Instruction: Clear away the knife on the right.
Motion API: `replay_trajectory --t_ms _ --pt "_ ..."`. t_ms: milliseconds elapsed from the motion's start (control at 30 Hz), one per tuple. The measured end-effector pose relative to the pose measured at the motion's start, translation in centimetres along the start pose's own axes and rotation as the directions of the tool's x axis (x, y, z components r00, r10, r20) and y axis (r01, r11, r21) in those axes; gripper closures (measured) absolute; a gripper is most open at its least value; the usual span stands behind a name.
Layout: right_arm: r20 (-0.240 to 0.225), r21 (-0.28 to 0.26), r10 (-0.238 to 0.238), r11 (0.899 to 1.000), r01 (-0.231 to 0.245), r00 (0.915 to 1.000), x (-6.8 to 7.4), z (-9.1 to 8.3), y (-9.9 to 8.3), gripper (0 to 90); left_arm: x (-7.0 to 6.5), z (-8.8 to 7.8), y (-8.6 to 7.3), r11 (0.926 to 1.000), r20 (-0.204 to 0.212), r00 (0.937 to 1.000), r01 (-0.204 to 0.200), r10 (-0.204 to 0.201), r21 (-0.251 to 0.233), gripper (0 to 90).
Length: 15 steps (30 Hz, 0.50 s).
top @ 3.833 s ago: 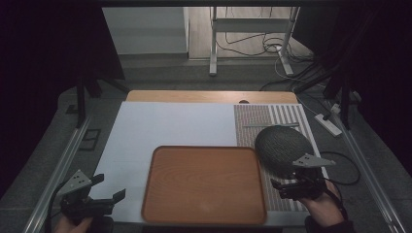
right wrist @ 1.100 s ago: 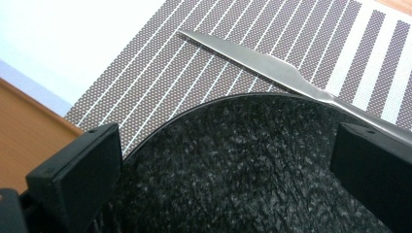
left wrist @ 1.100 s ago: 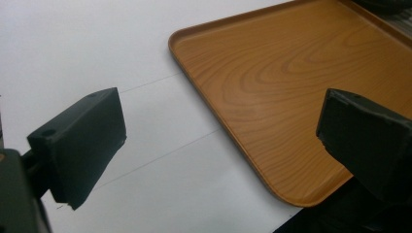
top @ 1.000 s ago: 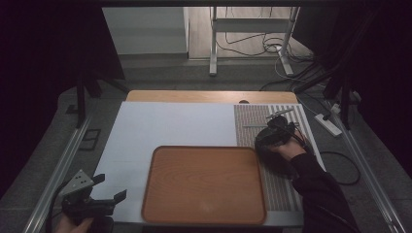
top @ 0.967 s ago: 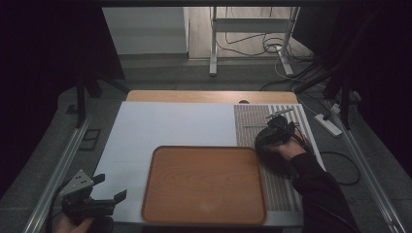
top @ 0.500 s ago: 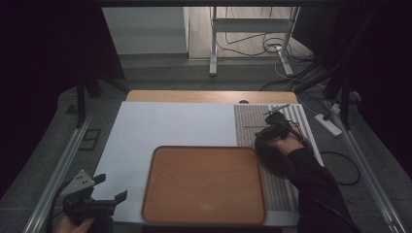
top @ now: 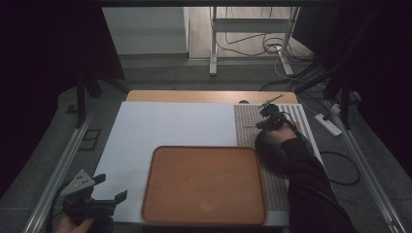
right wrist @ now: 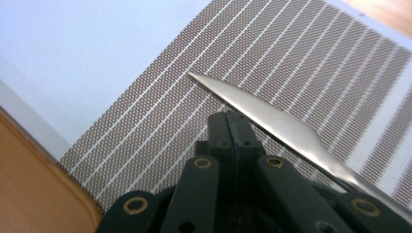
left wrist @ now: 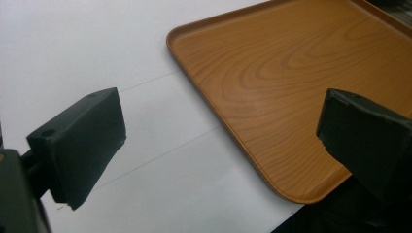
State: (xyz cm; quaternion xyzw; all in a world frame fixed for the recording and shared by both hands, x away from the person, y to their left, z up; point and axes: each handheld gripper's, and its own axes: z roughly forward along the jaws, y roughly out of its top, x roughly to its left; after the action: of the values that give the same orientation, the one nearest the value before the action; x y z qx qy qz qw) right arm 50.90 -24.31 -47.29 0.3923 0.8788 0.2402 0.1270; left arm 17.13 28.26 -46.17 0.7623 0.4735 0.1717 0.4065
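1. Table [top: 209,96]: it carries a white sheet [top: 170,126] across its left and middle. I read this as the working surface for laying a place.

2. Tray [top: 204,184]: the wooden tray lies flat at the near middle of the sheet. Its floor is bare, with nothing loaded on it.

3. Striped mat [top: 248,116]: it lies along the right side of the table, and its left edge meets the right rim of the tray.

4. Left tool [top: 111,187]: I hold it at the near left corner, apart from the tray. In the left gripper view its jaws stand wide apart with nothing between them, above the sheet and the near left corner of the tray.

5. Right tool [top: 266,121]: it is at the far part of the mat. In the right gripper view its jaws are pressed together, and I see nothing in the seam.

6. Knife [right wrist: 272,121]: the blade lies on the mat just beside the right tool's tip, passing to its right. The handle end runs out of that view. I cannot confirm whether the tool touches it.

Status: I judge the work to be at an early stage. The knife is on the mat, the tray is not yet loaded, and the left tool is idle.
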Motion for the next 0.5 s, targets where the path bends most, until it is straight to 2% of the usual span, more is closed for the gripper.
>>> replay_trajectory --t_ms 100,333,367,433,500 --pt "-0.012 0.013 -0.007 1.0 0.007 0.9999 -0.4 1.1 0.4 89.9 0.0 0.0 0.0 1.0 0.0 1.0 0.001 -0.001 -0.001 3.8" --pt "0.021 0.1 -0.037 0.994 0.034 0.9991 -1.5 3.4 0.6 89.9 0.0 0.0 0.0 1.0 0.001 1.0 0.003 -0.003 -0.002 3.8" --pt "0.019 0.084 -0.026 0.996 0.024 0.9995 -1.9 3.4 0.6 89.9 0.0 0.0 0.0 1.0 0.001 1.0 0.002 -0.002 -0.002 3.8" --pt "0.041 0.091 -0.024 0.996 0.02 0.9989 -2.6 3.3 0.5 90.0 0.0 0.0 0.0 1.0 0.0 1.0 0.001 -0.001 -0.001 3.8" --pt "0.045 0.078 0.004 0.997 -0.007 0.999 -3.5 3.3 0.4 90.0 0.0 0.0 0.0 1.0 0.0 1.0 0.0 0.0 0.0 3.8"
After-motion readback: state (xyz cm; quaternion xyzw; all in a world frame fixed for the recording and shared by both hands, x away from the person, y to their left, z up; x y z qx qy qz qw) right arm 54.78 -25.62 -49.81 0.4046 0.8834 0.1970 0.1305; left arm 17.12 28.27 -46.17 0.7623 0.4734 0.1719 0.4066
